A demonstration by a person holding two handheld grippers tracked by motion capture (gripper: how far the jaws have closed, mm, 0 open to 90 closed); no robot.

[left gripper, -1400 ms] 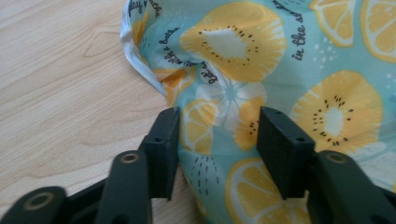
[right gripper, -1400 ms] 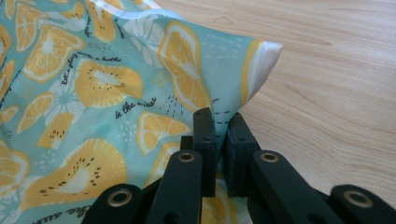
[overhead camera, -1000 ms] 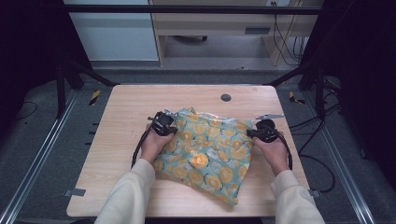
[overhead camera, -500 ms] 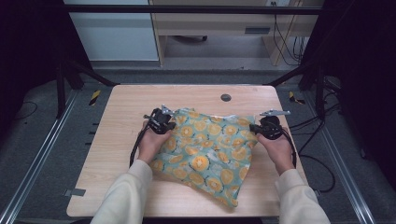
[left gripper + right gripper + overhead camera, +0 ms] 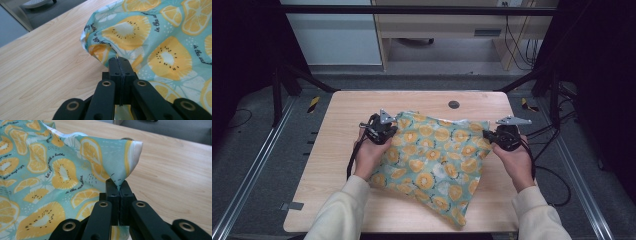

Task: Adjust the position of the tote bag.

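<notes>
Two tongs are both gripping the same thing: a teal cotton-looking cloth printed with orange and kiwi slices [image 5: 434,160], lying spread across the middle of the light wooden worktop [image 5: 337,125].

Left tongs [image 5: 388,131] are clamped fully together on the cloth's far-left corner; in the left gripper view [image 5: 119,65] the jaws are meeting with only a thin fold of fabric pinched between them. Right tongs [image 5: 488,135] are clamped the same way on the far-right corner; the right gripper view [image 5: 117,187] is showing that corner, white hem included, standing up in a peak out of the closed jaws.

Reason for the hold, as I read it: taking both far corners is putting the far edge under tension, so the sheet is pulling flat between the hands instead of bunching. The near part is trailing on the worktop, its lowest corner reaching close to the near edge, right of centre.

Containers: none in play. One small dark round insert [image 5: 453,104] is sitting in the worktop beyond the cloth, well apart from it.
</notes>
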